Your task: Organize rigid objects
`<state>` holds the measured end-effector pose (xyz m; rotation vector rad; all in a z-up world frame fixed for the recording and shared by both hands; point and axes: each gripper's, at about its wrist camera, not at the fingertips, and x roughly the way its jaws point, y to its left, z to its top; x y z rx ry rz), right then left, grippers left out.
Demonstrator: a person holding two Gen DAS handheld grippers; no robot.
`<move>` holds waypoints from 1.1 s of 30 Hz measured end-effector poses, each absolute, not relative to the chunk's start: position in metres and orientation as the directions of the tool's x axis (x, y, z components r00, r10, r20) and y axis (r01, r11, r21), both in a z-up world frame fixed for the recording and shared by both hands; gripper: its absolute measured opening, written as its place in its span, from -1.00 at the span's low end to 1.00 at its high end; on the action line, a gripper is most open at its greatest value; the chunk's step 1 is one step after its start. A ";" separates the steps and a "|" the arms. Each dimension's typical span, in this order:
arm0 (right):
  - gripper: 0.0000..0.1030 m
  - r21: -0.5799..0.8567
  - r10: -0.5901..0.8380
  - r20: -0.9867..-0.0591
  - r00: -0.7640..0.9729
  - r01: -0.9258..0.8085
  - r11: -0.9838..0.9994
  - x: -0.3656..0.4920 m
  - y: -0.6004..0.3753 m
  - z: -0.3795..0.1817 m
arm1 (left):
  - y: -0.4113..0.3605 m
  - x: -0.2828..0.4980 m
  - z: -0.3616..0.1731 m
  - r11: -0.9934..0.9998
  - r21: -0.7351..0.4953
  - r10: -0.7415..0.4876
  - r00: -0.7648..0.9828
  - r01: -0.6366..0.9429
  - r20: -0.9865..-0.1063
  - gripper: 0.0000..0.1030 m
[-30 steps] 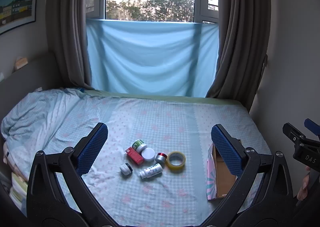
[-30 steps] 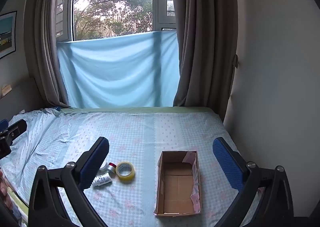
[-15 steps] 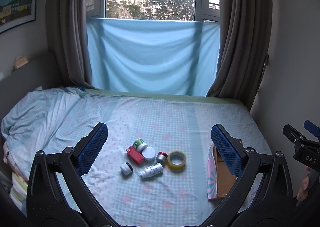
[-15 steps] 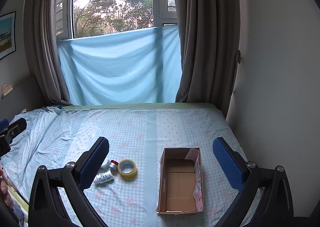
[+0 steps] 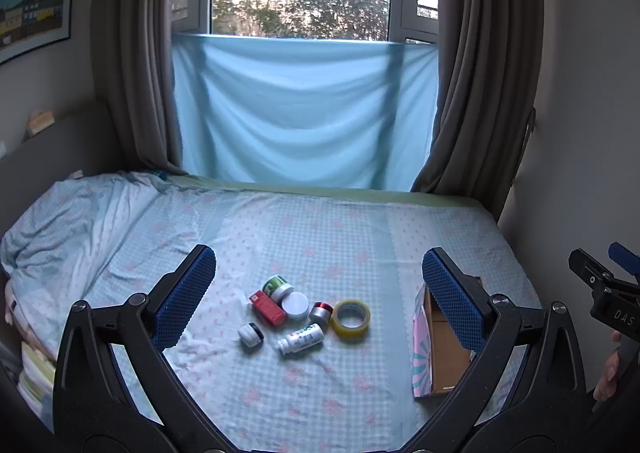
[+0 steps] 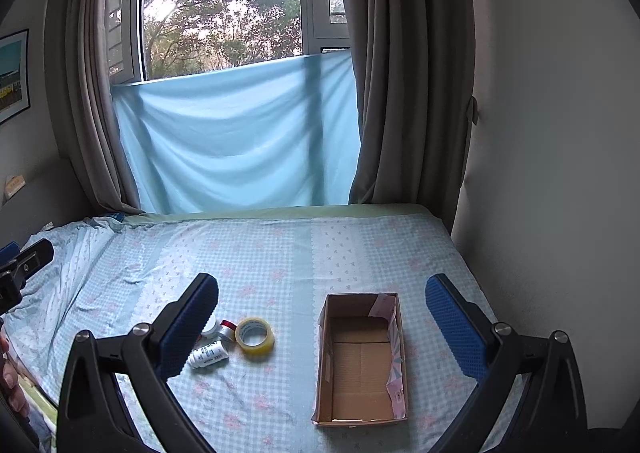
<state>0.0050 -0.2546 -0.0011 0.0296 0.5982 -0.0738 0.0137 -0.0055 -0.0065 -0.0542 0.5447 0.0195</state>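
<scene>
Both tools, left tool and right tool, were held wide and empty above the bed; nothing was yet picked. Judged next: tape roll carried right into the box.

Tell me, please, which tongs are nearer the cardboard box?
Right. The right tongs frame the cardboard box directly; the left tongs face the clustered containers, with the box off to their right.

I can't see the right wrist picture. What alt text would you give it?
An empty cardboard box lies open on a bed, framed by the open right gripper. Left of it lie a tape roll and a white bottle; beyond, a curtained window.
</scene>
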 end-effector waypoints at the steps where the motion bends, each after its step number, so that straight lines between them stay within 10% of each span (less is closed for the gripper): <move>1: 1.00 0.006 -0.060 -0.564 0.824 0.077 0.997 0.005 -0.255 -0.001 | -0.005 0.014 -0.006 0.998 -0.046 0.005 0.855 -0.033 -0.519 0.99; 33: 1.00 0.004 -0.060 -0.567 0.822 0.075 0.997 0.010 -0.252 0.000 | -0.001 0.024 -0.006 0.998 -0.028 0.028 0.854 -0.050 -0.520 0.99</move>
